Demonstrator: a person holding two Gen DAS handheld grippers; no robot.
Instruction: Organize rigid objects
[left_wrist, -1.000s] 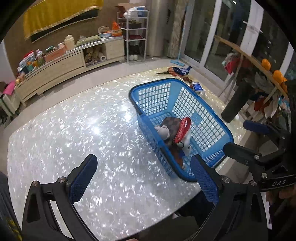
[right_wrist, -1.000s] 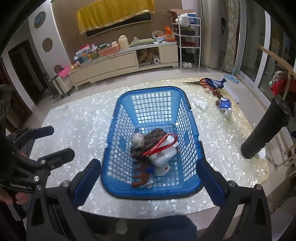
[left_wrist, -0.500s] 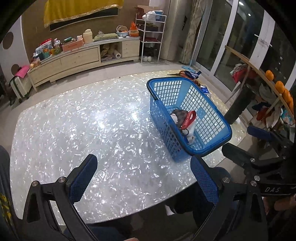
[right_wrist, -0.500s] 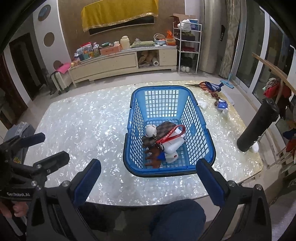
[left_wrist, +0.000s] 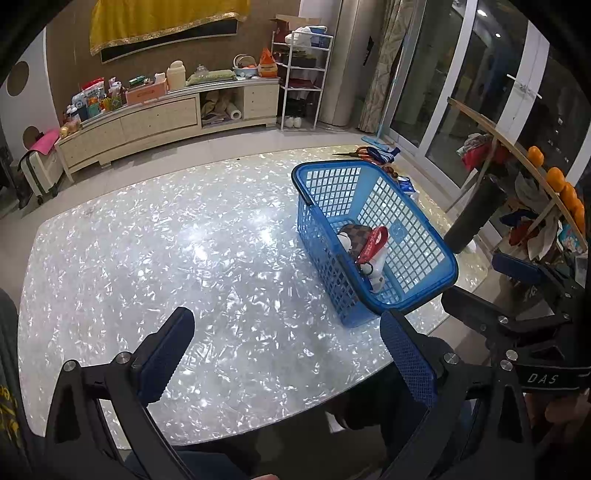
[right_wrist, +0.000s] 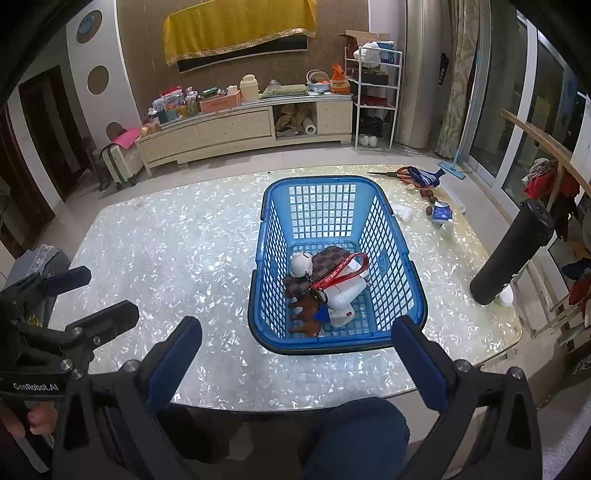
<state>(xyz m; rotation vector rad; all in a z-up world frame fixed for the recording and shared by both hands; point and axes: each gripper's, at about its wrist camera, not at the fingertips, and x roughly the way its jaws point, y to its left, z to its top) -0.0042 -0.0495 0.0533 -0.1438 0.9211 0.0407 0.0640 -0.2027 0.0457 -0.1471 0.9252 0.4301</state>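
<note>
Your left gripper (left_wrist: 284, 354) is spread wide with nothing between its blue pads, held above the near edge of the pearly mosaic-topped table (left_wrist: 177, 258). Your right gripper (right_wrist: 295, 354) is just as wide open and empty, its fingers framing the near end of the blue plastic lattice basket (right_wrist: 402, 273) that stands on the table's right half. Inside the basket, toward its near end, lie a brown checkered pouch (right_wrist: 328, 258) with a red strap (right_wrist: 343, 271), a small white round figure (right_wrist: 300, 264), a white plastic bottle (right_wrist: 345, 299) and a brown toy animal (right_wrist: 306, 314), all touching. Beyond the basket, red-handled scissors (right_wrist: 400, 172) rest near the table's far edge.
</note>
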